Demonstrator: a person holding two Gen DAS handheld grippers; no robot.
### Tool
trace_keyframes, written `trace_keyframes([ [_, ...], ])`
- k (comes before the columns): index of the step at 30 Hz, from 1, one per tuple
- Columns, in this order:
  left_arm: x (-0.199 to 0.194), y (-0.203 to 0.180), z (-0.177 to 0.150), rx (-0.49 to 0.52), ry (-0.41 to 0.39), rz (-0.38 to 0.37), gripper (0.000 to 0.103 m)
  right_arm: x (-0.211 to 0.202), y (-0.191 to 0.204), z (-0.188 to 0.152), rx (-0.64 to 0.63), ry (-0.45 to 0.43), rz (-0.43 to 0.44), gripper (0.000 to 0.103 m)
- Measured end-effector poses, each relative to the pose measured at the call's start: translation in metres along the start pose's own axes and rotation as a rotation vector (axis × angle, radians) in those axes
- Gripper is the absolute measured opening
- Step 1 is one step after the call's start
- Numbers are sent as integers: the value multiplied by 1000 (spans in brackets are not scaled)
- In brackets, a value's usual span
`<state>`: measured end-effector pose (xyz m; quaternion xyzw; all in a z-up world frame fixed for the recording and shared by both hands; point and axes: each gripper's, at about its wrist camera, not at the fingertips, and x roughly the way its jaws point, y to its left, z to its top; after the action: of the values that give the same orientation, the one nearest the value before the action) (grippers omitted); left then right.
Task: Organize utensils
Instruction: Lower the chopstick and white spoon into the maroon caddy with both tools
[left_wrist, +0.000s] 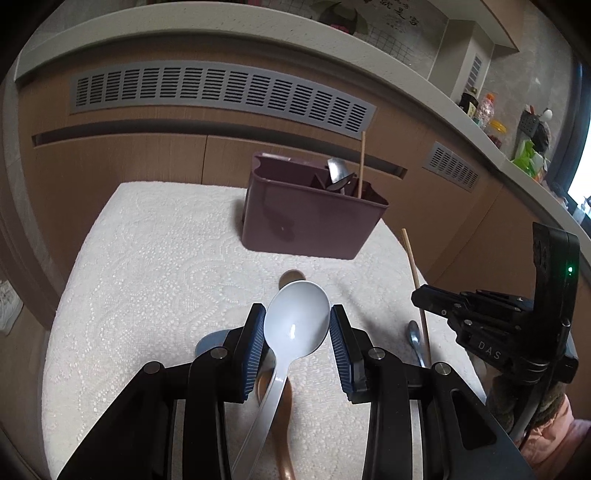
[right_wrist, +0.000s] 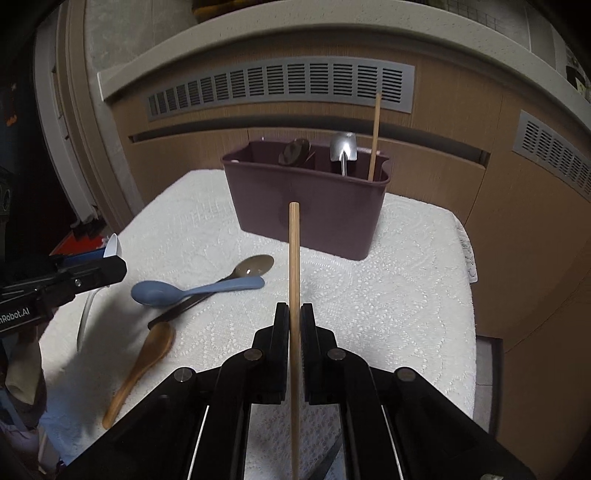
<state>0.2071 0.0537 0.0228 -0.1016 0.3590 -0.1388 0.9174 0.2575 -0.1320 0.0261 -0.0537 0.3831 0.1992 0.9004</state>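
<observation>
Gripping a white spoon (left_wrist: 295, 317) by its bowl, the left gripper (left_wrist: 297, 332) is seen at lower centre. A wooden chopstick (right_wrist: 294, 295) is clamped by the right gripper (right_wrist: 294, 332). The maroon utensil holder (right_wrist: 306, 206) stands at upper centre on the white cloth (right_wrist: 388, 295).

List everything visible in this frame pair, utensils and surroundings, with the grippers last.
utensil caddy: 1, maroon, far end of the white cloth
white spoon: 1, between the left fingers
held chopstick: 1, wooden, clamped in right gripper
chopstick in caddy: 1, wooden, upright
metal spoon in caddy: 1, silver
blue spoon: 1, on cloth
tan wooden spoon: 1, on cloth
brown translucent spoon: 1, on cloth
vent grille: grey, cabinet behind
left gripper: holds white spoon
right gripper: shut on chopstick
</observation>
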Motion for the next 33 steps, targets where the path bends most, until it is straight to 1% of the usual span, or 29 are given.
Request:
trace_keyframes([
  [4, -9, -9, 3, 8, -14, -3, 36, -8, -4, 0, 27, -29, 16, 5],
  [8, -16, -13, 9, -10, -28, -44, 36, -18, -10, 0, 62, -61, 30, 5],
  [10, -21, -18, 19, -5, -45, -53, 36, -26, -11, 6, 74, -92, 30, 5],
  [12, -32, -25, 41, 1, -77, -86, 36, -38, -12, 16, 80, -130, 29, 5],
  [15, -51, -39, 81, 33, -156, -118, 36, -63, -13, 47, 67, -220, 13, 5],
  [18, -71, -52, 124, 61, -290, -144, 37, -100, -17, 90, 60, -365, -13, 5],
  [21, -78, -57, 161, 70, -384, -183, 37, -121, -25, 127, 77, -467, -23, 5],
  [23, -74, -57, 181, 76, -421, -198, 37, -125, -29, 148, 85, -507, -41, 5],
  [24, -70, -56, 188, 72, -427, -207, 37, -124, -32, 156, 92, -520, -45, 5],
  [27, -51, -50, 207, 49, -442, -219, 37, -113, -38, 174, 103, -532, -58, 5],
  [33, 10, -42, 223, 7, -438, -208, 36, -72, -51, 188, 122, -515, -83, 5],
])
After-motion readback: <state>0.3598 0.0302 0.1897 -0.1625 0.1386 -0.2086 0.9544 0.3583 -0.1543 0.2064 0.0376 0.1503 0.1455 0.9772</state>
